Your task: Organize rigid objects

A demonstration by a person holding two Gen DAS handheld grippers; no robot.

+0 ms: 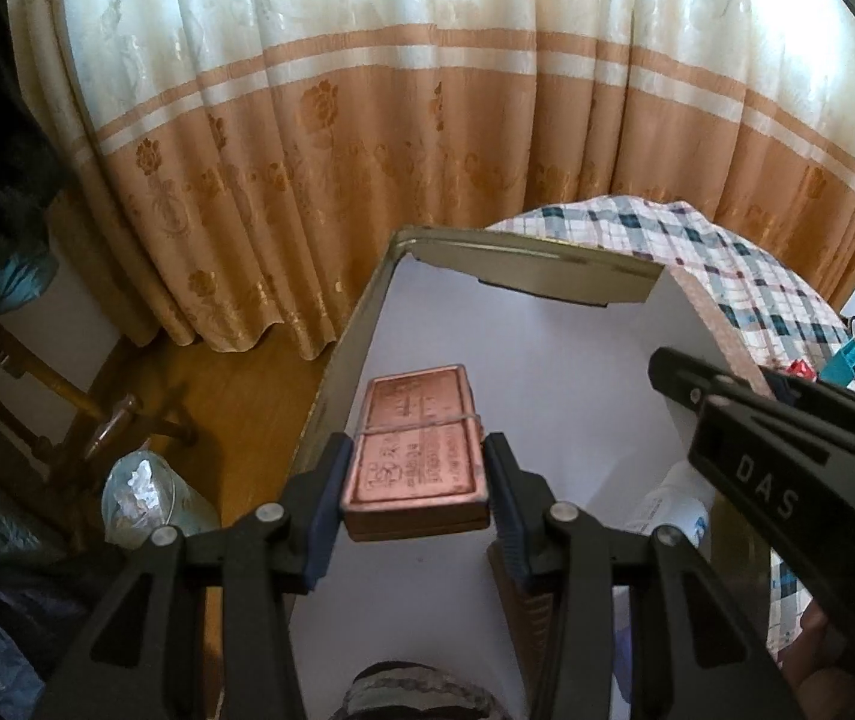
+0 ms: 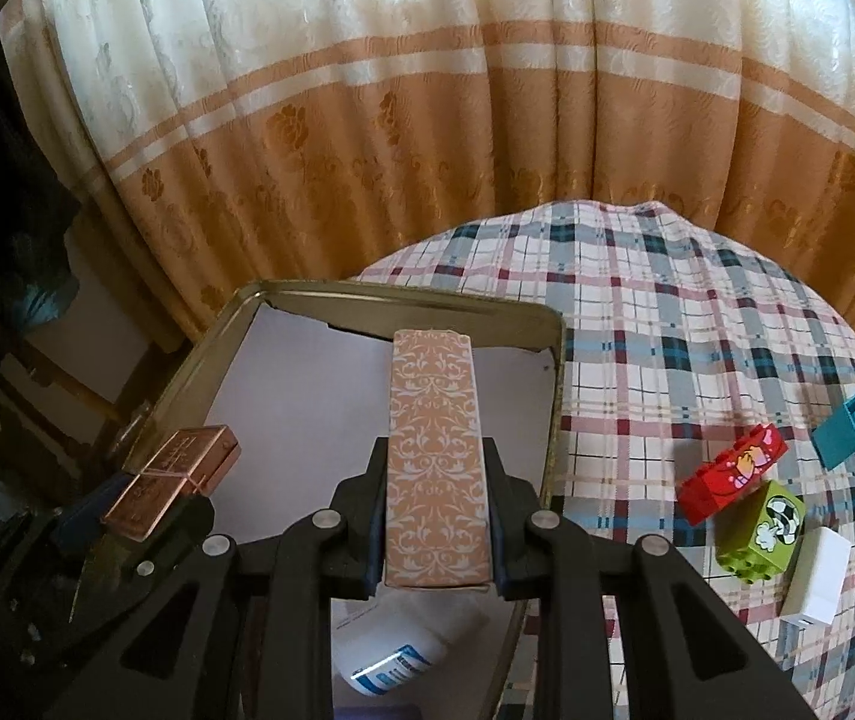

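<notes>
Clamping a flat copper-coloured tin [image 1: 414, 450] between its blue pads, the left hand-held gripper [image 1: 415, 498] holds it above the white lining of a large metal box [image 1: 331, 372]. The tin is rectangular with rounded corners, embossed lettering on its lid, and a thin band around its middle. The right hand-held gripper [image 2: 436, 531] is closed on a long carton [image 2: 433, 456], matte peach with a pale scroll pattern, which points toward the box's far wall over the interior. The box has a dull brass-toned rim and rests on a desk under a plaid cloth [image 2: 667, 330], its left side at the desk's edge.

The right wrist view alone shows the loose pieces on the cloth, right of the box: a red toy brick [image 2: 733, 471], a green printed brick [image 2: 760, 531] touching it, a white smooth block [image 2: 817, 579] just beside the green one, and a teal brick [image 2: 853, 426] apart. It also shows a white bottle with a blue label [image 2: 391, 660] lying inside the box. The left wrist view alone shows the wooden floor [image 1: 235, 396] and a glass jar [image 1: 145, 492] standing on it. A cream and orange floral curtain [image 1: 427, 120] hangs behind.
</notes>
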